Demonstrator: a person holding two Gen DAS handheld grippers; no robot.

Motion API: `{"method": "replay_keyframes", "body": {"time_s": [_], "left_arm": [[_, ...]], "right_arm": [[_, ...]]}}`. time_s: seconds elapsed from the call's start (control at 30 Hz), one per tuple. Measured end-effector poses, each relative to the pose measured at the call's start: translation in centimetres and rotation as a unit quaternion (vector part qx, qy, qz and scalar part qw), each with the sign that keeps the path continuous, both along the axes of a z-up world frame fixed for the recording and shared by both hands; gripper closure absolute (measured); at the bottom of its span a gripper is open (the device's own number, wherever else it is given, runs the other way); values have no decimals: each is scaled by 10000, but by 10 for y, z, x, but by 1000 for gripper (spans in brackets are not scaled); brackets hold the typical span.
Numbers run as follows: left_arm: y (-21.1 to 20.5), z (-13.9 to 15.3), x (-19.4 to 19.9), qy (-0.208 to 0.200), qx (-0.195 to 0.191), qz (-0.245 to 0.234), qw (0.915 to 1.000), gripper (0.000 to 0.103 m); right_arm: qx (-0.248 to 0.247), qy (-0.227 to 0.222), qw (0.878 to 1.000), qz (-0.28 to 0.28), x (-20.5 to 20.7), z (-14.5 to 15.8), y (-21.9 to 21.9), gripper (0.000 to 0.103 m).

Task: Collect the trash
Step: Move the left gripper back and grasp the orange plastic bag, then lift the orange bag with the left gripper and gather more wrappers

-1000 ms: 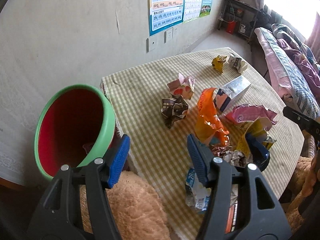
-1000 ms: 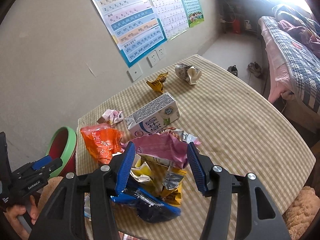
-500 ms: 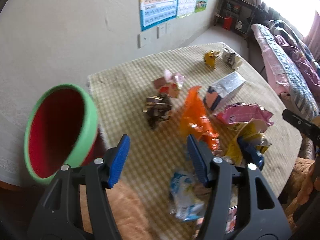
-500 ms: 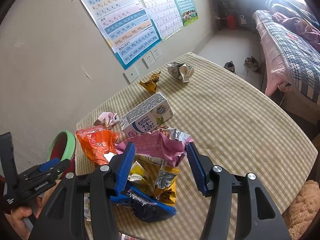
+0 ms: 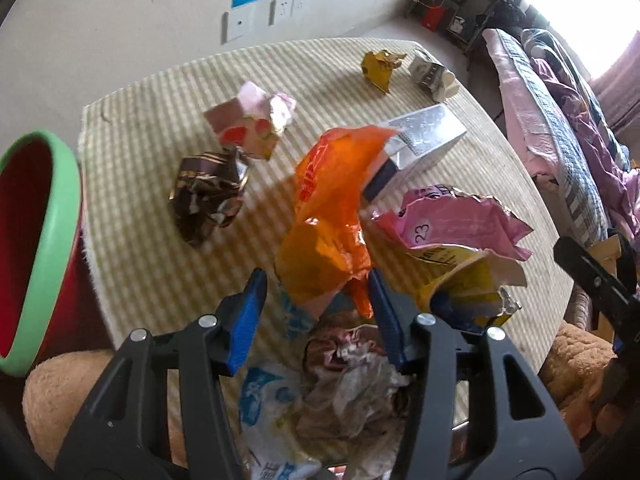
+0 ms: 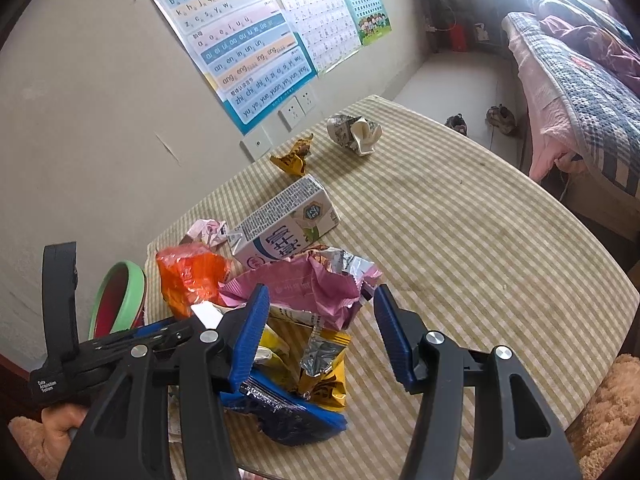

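The orange wrapper stands crumpled mid-table, its lower end between the closing left gripper jaws, not yet pinched. Light, crinkly and slippery: pinch a thick fold. Right gripper hangs half open, empty

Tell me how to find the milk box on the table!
Look at the round table with the checked yellow cloth. Near its middle lies a white rectangular milk carton on its side, behind the pink foil wrapper. It's the only uncrumpled, boxy piece.
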State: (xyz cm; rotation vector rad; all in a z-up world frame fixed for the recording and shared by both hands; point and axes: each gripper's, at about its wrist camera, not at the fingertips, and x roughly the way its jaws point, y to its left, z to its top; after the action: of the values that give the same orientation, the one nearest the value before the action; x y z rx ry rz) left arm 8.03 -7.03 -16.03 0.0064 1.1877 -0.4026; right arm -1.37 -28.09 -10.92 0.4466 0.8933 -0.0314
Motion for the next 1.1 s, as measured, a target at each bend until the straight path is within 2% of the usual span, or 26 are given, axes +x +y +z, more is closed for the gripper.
{"method": "replay_keyframes", "body": {"time_s": [0.07, 0.23, 0.43, 0.57, 0.73, 0.9, 1.1], "left_arm": [[-1, 0, 2, 10, -53, -40, 10000, 63], [10, 9, 2, -141, -62, 112, 9998, 71], [39, 37, -4, -550, 8, 276, 9981, 72], [58, 47, -9, -650, 68, 305, 9974, 72], [73, 41, -22, -586, 186, 336, 9975, 71], [77, 27, -28, -352, 131, 433, 9984, 71], [74, 18, -30, -271, 166, 354, 9989, 70]], "right_arm": [[25, 35, 10000, -15, 1, -2, -1, 50], [87, 72, 9999, -47, 1, -5, -2, 50], [169, 115, 9998, -73, 3, -8, -3, 50], [249, 155, 9995, 109, 4, -8, 3, 49], [491, 204, 9977, 421, 6, -12, 17, 49], [626, 313, 9951, 699, 9, -18, 32, 49], [853, 497, 9921, 777, 12, -29, 37, 49]]}}
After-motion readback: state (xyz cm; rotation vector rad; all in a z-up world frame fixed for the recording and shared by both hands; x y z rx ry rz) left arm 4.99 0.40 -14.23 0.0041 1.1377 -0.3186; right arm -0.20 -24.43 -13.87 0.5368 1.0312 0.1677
